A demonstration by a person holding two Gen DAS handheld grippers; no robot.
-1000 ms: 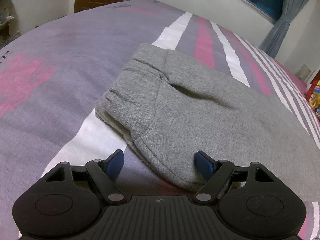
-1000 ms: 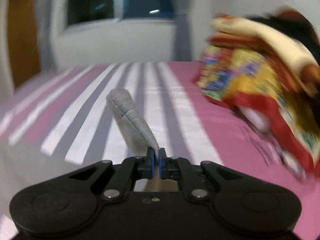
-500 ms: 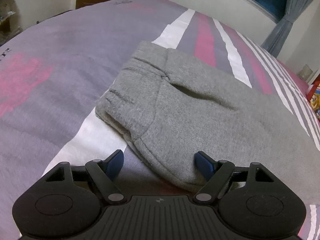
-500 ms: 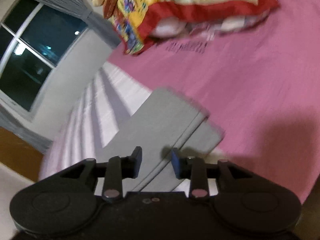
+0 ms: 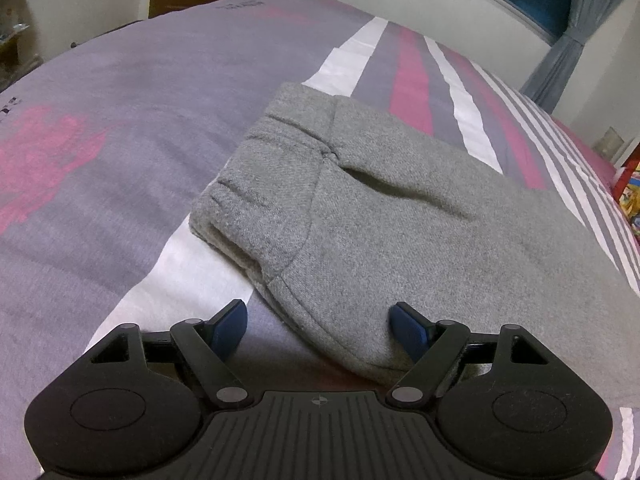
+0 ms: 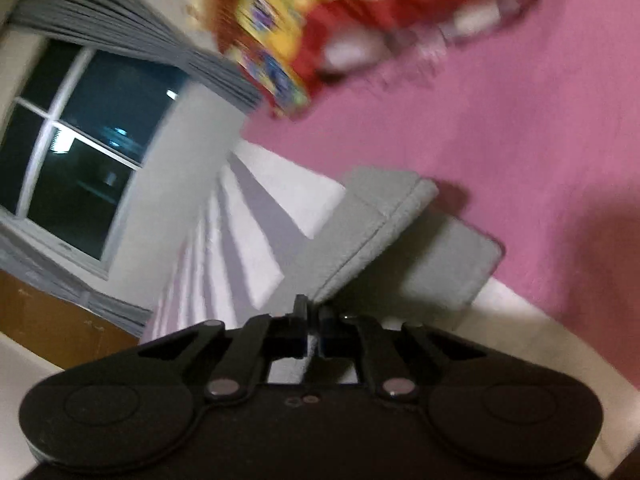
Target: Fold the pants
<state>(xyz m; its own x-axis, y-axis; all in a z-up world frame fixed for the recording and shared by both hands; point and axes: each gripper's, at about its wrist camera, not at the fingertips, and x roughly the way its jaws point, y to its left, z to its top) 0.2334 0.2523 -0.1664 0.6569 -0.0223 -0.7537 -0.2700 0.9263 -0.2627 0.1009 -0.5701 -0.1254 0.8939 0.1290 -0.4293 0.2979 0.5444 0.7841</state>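
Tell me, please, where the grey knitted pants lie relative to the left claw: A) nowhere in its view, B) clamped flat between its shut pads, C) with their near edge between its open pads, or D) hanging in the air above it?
C: the grey knitted pants rest on the striped bedspread, their near edge between the left claw's spread blue pads.

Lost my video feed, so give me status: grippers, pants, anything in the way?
Left gripper open, straddling edge of grey pants. Right gripper shut on pant-leg end. Pants partly folded on bed. Nothing blocking.
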